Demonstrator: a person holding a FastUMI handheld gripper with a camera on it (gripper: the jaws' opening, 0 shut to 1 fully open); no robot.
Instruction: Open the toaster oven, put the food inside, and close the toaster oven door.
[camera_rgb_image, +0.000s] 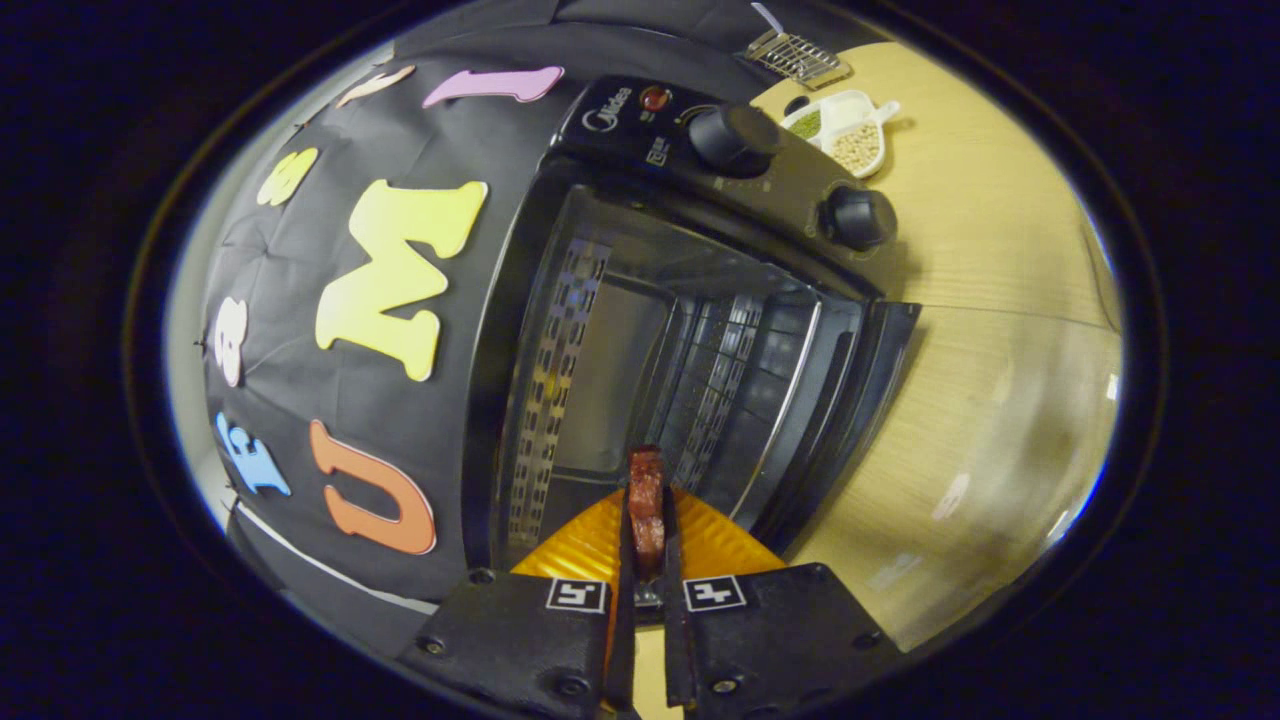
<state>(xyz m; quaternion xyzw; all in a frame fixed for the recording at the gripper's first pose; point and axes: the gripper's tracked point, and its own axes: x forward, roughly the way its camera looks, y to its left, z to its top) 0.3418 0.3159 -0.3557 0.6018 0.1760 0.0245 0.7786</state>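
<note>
The black toaster oven (640, 130) stands on the wooden table with its glass door (850, 400) swung fully open. Its dark cavity (620, 370) with perforated side walls lies just ahead of the fingers. My gripper (647, 515) is shut on a thin reddish-brown slice of food (646, 485), held edge-on between both fingers. The slice's tip pokes past the fingertips toward the cavity mouth, beside the door's hinge edge. My view is rolled, so the oven looks tipped on its side.
Two black knobs (735, 138) (858, 217) and a red lamp sit on the oven's control panel. Past the oven on the table (1000, 300) are a white divided dish (850, 135) of beans and a small metal rack (795, 55).
</note>
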